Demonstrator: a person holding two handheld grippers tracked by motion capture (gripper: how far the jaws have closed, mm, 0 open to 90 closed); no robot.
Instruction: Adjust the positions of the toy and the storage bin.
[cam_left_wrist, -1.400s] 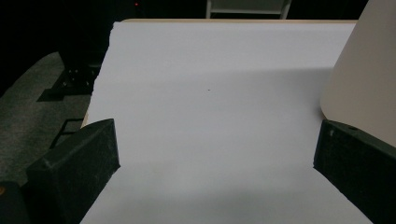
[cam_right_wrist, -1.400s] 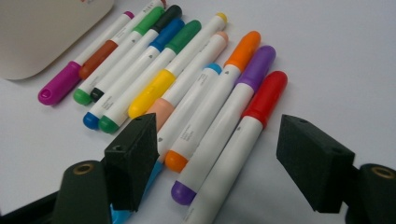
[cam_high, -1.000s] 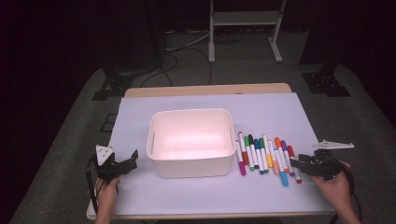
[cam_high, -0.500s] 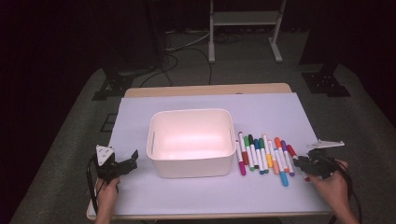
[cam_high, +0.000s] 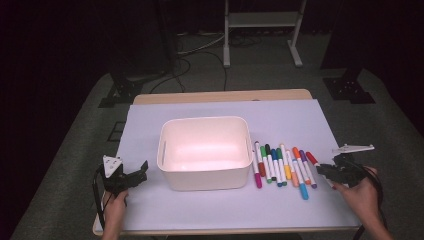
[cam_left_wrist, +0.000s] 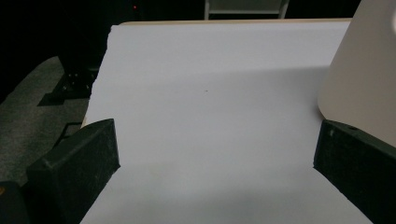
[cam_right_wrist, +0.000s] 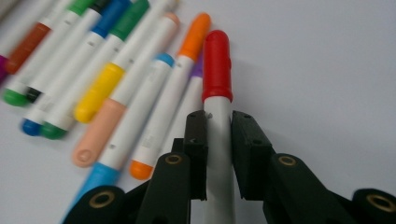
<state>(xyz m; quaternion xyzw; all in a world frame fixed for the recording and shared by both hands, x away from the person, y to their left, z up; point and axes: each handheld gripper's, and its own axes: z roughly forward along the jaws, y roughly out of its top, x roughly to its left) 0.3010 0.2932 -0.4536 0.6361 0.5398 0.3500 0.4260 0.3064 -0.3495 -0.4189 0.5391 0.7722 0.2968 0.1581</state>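
Observation:
A row of several coloured markers (cam_high: 280, 165) lies on the white table cover, to the right of a white bin (cam_high: 205, 121). The red-capped marker (cam_right_wrist: 216, 60) is the rightmost of the row (cam_high: 311, 158). My right gripper (cam_right_wrist: 218, 126) has just been closing, and its pads now press on this marker's white barrel below the cap. In the high view the right gripper (cam_high: 322, 170) sits at the row's right end, held by a hand. My left gripper (cam_high: 142, 172) rests left of the bin, and its jaws (cam_left_wrist: 215, 144) stand wide open over bare cover.
The bin's side wall (cam_left_wrist: 364, 70) is close to the left gripper's right jaw. The table's left edge (cam_left_wrist: 100, 79) drops to dark floor. Orange, peach, blue and green markers (cam_right_wrist: 140, 93) lie tight against the red one. A metal stand (cam_high: 262, 30) is behind the table.
The right gripper has shifted slightly left onto the red marker at the row's end and closed on it. The left gripper has not moved.

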